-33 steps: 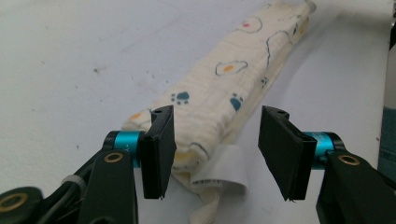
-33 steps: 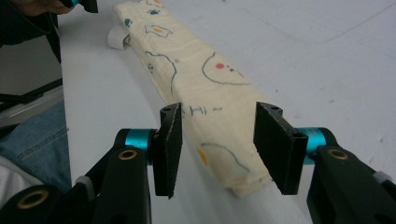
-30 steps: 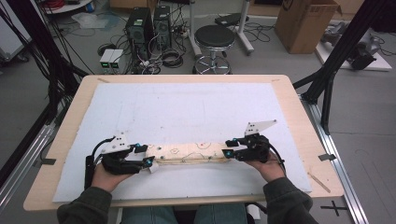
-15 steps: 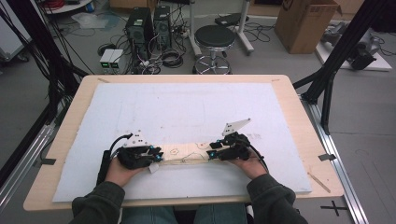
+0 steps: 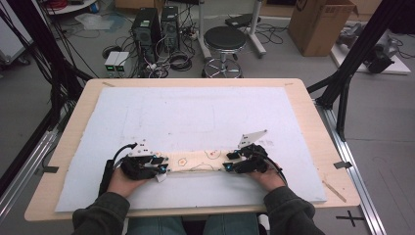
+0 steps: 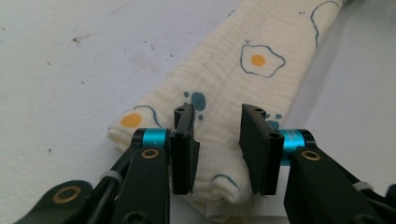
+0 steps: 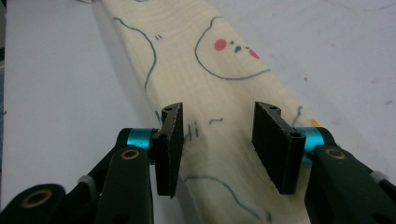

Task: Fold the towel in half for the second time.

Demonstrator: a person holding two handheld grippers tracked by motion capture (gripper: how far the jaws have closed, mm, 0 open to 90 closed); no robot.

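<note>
Up close, fried-egg cloth (image 6: 233,79), parted left claw (image 6: 217,149)

White-covered table (image 5: 313,122) bears a folded printed cloth (image 5: 198,160).

The right gripper (image 7: 217,149) hangs with jaws parted over a cream printed cloth (image 7: 219,84), which runs ahead between them across the white mat (image 7: 56,84).
</note>
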